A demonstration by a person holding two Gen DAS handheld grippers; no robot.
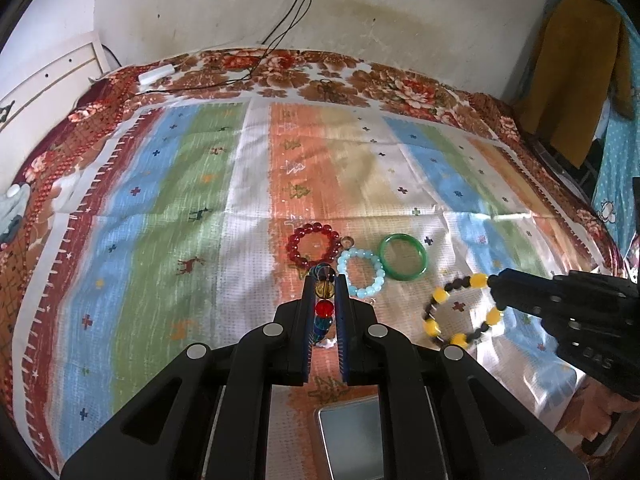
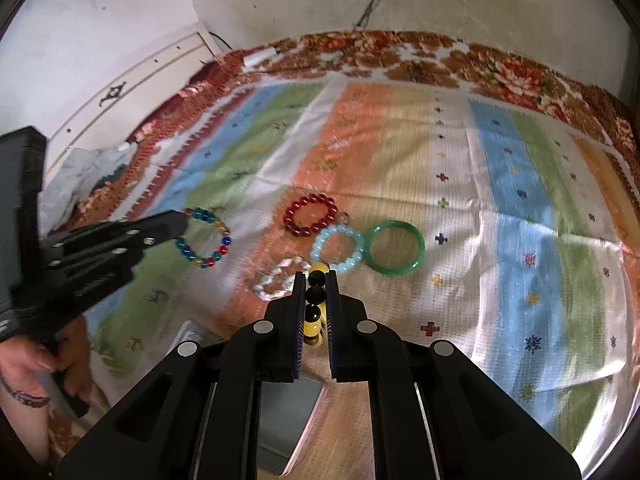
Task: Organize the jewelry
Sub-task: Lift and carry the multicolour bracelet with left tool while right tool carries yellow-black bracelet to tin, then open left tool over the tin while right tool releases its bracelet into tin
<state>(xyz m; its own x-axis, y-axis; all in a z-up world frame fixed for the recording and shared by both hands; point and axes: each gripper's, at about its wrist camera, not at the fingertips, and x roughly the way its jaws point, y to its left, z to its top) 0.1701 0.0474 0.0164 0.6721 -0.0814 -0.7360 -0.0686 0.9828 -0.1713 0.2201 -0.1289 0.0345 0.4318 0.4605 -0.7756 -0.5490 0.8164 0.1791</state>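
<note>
1. Yellow-black bracelet is pinched between the nearly closed fingers of the right gripper and hangs below them.
2. Left gripper is nearly closed on the multicolour bracelet, which also hangs at its fingertips.
3. Just ahead of both fingertips lie the red bracelet, pale blue bracelet and green bangle.
4. Risk: only a few round beads are gripped, so a bracelet may slip out and land on the others.

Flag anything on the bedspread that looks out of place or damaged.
Nothing looks damaged. The red bracelet, pale blue bracelet and green bangle lie flat in a row. The pearly bracelet lies nearer the camera, off that row.
</note>
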